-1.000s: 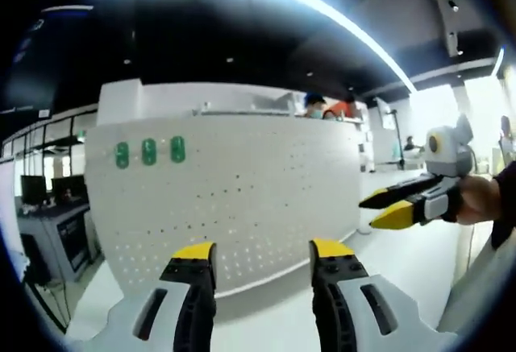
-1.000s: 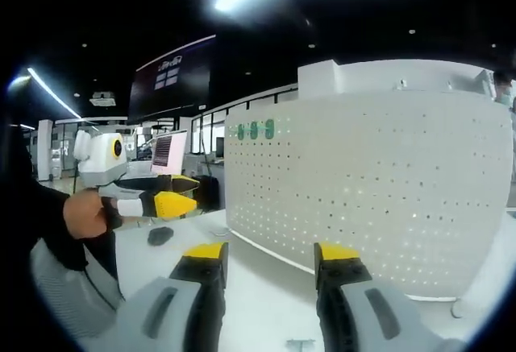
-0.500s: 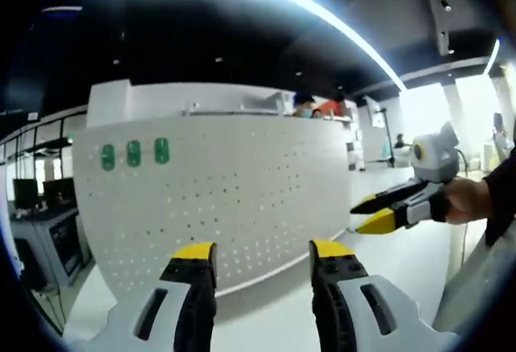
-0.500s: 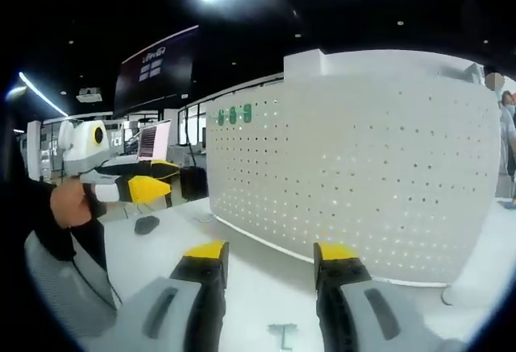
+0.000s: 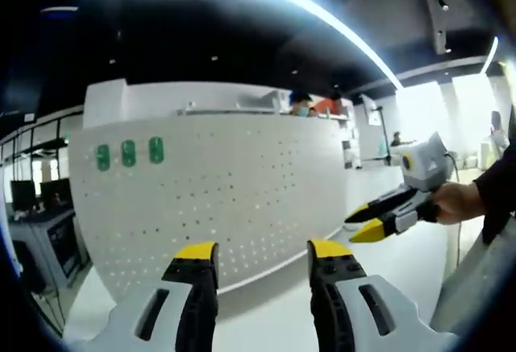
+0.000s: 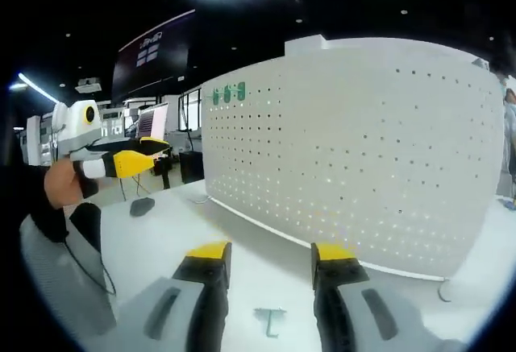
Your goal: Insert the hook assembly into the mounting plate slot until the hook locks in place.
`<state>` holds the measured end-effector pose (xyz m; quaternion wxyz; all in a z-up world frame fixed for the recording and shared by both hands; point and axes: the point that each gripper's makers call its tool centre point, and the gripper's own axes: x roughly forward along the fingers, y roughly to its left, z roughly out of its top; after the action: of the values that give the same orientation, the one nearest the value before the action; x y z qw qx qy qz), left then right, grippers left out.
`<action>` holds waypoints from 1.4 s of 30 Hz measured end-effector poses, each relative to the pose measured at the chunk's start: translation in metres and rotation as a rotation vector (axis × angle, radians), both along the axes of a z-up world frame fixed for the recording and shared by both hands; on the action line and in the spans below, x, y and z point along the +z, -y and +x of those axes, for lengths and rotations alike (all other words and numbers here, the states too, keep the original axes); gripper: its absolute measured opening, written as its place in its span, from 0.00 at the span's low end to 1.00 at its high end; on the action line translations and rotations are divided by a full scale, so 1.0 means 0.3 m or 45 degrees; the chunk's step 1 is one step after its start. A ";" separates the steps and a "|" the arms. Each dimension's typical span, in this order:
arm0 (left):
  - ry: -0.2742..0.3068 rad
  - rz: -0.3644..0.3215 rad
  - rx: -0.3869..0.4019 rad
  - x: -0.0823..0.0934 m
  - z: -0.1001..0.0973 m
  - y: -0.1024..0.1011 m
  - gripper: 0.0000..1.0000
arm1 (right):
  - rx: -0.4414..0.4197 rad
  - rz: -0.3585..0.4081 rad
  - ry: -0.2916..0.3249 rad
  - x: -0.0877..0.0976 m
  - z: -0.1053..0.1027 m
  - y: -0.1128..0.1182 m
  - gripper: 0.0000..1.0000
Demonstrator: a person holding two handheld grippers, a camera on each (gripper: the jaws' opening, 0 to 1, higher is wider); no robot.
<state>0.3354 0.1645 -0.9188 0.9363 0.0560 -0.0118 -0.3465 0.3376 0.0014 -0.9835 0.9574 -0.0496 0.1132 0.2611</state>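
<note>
small hook (image 6: 270, 320) flat on the table (image 6: 242, 247), right between the right gripper (image 6: 264, 253) jaws - stem pointing away toward the pegboard (image 6: 355, 151). both grippers spread apart, empty - left gripper (image 5: 256, 249) farther off.

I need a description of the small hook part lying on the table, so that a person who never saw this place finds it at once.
Start from the big white pegboard standing upright on the white table. In the right gripper view, look at the tabletop in front of the board, between that gripper's two yellow-tipped jaws: a small grey-green T-shaped piece lies flat there. The dark oval object lies farther left.
</note>
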 end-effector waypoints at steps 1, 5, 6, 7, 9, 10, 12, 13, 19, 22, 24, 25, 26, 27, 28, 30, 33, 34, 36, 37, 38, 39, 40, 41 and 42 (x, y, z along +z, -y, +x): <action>-0.001 0.002 -0.003 -0.001 -0.001 0.002 0.44 | -0.002 -0.008 -0.008 -0.008 0.002 0.008 0.37; -0.005 0.009 -0.009 -0.007 -0.002 0.006 0.44 | -0.025 -0.010 -0.042 -0.048 0.007 0.053 0.35; -0.009 0.009 -0.012 -0.009 -0.003 0.008 0.43 | -0.029 -0.013 -0.054 -0.063 0.008 0.061 0.35; -0.012 0.010 -0.015 -0.011 -0.003 0.010 0.43 | -0.029 -0.013 -0.062 -0.072 0.008 0.065 0.35; -0.015 0.015 -0.020 -0.015 -0.005 0.015 0.43 | -0.027 -0.015 -0.077 -0.088 0.007 0.067 0.35; -0.017 0.017 -0.024 -0.017 -0.006 0.018 0.43 | -0.021 -0.017 -0.090 -0.101 0.008 0.066 0.35; -0.020 0.021 -0.028 -0.019 -0.008 0.022 0.42 | -0.010 -0.033 -0.111 -0.127 0.011 0.064 0.34; -0.021 0.025 -0.030 -0.021 -0.009 0.024 0.42 | -0.005 -0.036 -0.120 -0.137 0.012 0.062 0.34; -0.029 0.028 -0.033 -0.027 -0.009 0.024 0.41 | 0.025 -0.060 -0.187 -0.205 0.007 0.048 0.34; -0.033 0.029 -0.037 -0.029 -0.009 0.025 0.41 | 0.040 -0.075 -0.225 -0.240 0.006 0.043 0.34; -0.034 0.033 -0.041 -0.031 -0.011 0.028 0.41 | 0.048 -0.085 -0.255 -0.265 0.005 0.041 0.34; -0.035 0.033 -0.043 -0.031 -0.011 0.029 0.41 | 0.053 -0.087 -0.275 -0.281 0.002 0.037 0.34; -0.037 0.033 -0.045 -0.032 -0.011 0.030 0.41 | 0.057 -0.092 -0.290 -0.293 -0.001 0.035 0.34; -0.037 0.033 -0.045 -0.033 -0.012 0.030 0.41 | 0.061 -0.097 -0.299 -0.302 -0.003 0.033 0.34; -0.037 0.033 -0.045 -0.033 -0.012 0.030 0.41 | 0.068 -0.100 -0.312 -0.313 -0.008 0.028 0.33; -0.040 0.032 -0.047 -0.034 -0.011 0.030 0.40 | 0.080 -0.109 -0.338 -0.332 -0.015 0.021 0.33; -0.042 0.033 -0.050 -0.035 -0.012 0.031 0.40 | 0.094 -0.123 -0.364 -0.354 -0.022 0.013 0.32; -0.043 0.034 -0.051 -0.035 -0.013 0.033 0.40 | 0.100 -0.127 -0.374 -0.362 -0.024 0.011 0.32; -0.043 0.038 -0.054 -0.037 -0.014 0.034 0.40 | 0.108 -0.132 -0.386 -0.374 -0.025 0.006 0.32; -0.044 0.039 -0.055 -0.037 -0.015 0.035 0.39 | 0.115 -0.134 -0.396 -0.381 -0.026 0.002 0.32; -0.047 0.040 -0.057 -0.039 -0.016 0.036 0.39 | 0.120 -0.136 -0.400 -0.385 -0.026 -0.001 0.32; -0.048 0.041 -0.058 -0.039 -0.017 0.036 0.39 | 0.128 -0.139 -0.405 -0.388 -0.026 -0.005 0.32; -0.048 0.044 -0.058 -0.040 -0.017 0.036 0.38 | 0.132 -0.141 -0.408 -0.391 -0.024 -0.008 0.32; -0.048 0.045 -0.059 -0.041 -0.017 0.037 0.38 | 0.136 -0.144 -0.412 -0.395 -0.021 -0.009 0.32; -0.050 0.045 -0.060 -0.041 -0.017 0.038 0.38 | 0.139 -0.149 -0.419 -0.400 -0.018 -0.011 0.32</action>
<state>0.3301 0.1532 -0.9313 0.9269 0.0655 0.0113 -0.3695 0.3321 0.0047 -1.1036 0.9058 -0.0678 0.2806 0.3101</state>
